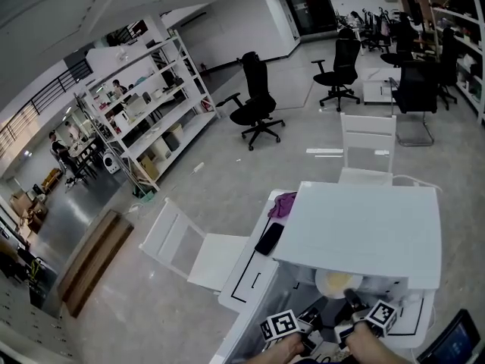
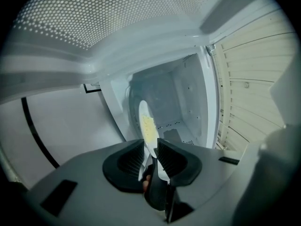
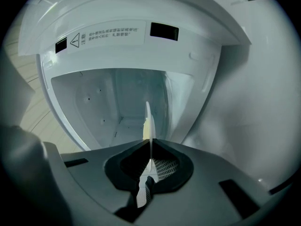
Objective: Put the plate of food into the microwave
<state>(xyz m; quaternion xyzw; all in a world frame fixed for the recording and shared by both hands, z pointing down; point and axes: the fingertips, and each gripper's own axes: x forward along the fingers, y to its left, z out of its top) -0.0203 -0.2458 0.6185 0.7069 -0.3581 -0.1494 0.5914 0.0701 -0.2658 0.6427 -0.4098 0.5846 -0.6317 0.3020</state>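
A white plate (image 1: 337, 283) with yellow food hangs level in front of the open white microwave (image 1: 364, 226), held at its near rim by both grippers. My left gripper (image 1: 311, 318) is shut on the rim at the left and my right gripper (image 1: 352, 305) is shut on it at the right. In the left gripper view the plate (image 2: 146, 126) shows edge-on between the closed jaws (image 2: 149, 147), with the microwave cavity (image 2: 174, 102) just behind it. The right gripper view has the plate (image 3: 147, 121) edge-on in its closed jaws (image 3: 150, 147), facing the bare cavity (image 3: 117, 102).
The microwave's mesh door (image 2: 108, 18) stands open on the left. On the white table lie a black phone (image 1: 269, 238) and a purple cloth (image 1: 283, 203). White chairs (image 1: 189, 249) (image 1: 367, 146) stand around it, and a laptop (image 1: 458, 343) sits at the bottom right.
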